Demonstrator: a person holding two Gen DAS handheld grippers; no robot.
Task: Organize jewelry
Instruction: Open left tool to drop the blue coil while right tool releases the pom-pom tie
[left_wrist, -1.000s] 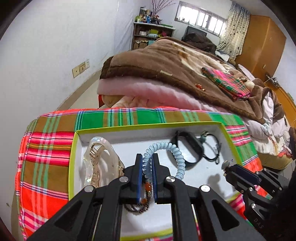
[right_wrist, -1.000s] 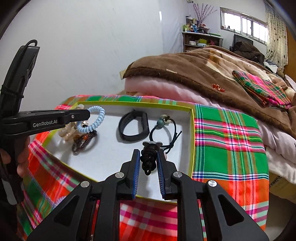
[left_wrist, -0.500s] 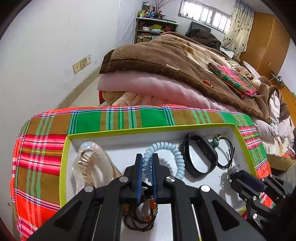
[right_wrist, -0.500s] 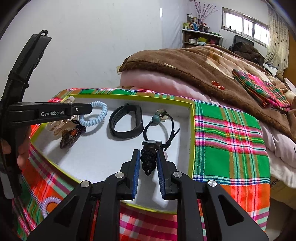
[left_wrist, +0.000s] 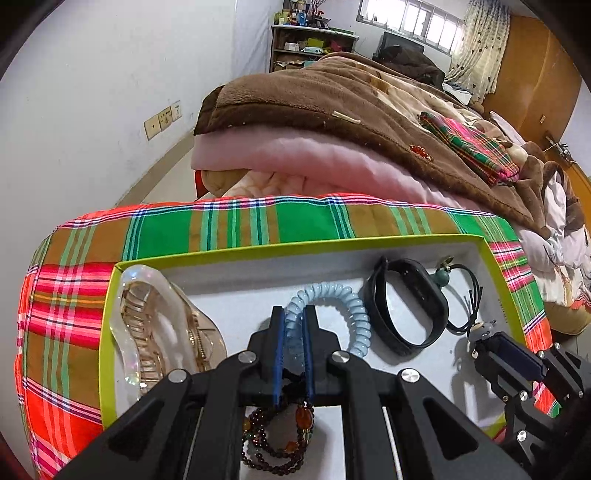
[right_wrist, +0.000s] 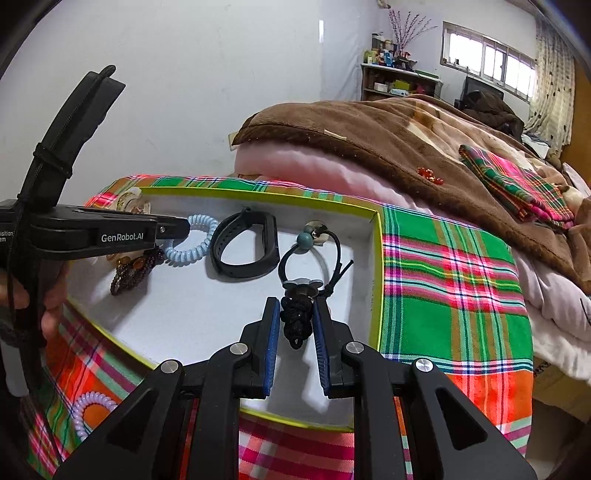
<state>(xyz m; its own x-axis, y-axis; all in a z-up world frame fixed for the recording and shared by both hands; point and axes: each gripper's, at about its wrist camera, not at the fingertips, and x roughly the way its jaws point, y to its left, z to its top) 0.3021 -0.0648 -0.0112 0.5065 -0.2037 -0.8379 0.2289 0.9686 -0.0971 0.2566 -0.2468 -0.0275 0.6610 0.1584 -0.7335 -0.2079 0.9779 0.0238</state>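
Note:
A green-rimmed white tray (left_wrist: 236, 250) lies on a plaid cloth. My left gripper (left_wrist: 294, 314) is shut on a light blue spiral hair tie (left_wrist: 351, 299) over the tray's middle; it also shows in the right wrist view (right_wrist: 192, 251). A dark bead bracelet (left_wrist: 273, 443) lies under the fingers. My right gripper (right_wrist: 295, 306) is shut on a black braided hair tie (right_wrist: 297, 317) with a silver charm, over the tray's right part. A black wristband (right_wrist: 245, 247), a black cord with a teal bead (right_wrist: 304, 240) and a clear hair claw (left_wrist: 155, 328) lie in the tray.
A lilac spiral hair tie (right_wrist: 88, 408) lies on the plaid cloth (right_wrist: 450, 288) outside the tray's near left edge. A bed with pink and brown blankets (left_wrist: 332, 122) stands behind. A white wall is at the left.
Both grippers have moved lower and closer over the tray, each still holding its hair tie. The left gripper's blue tie now sits nearer the tray floor.

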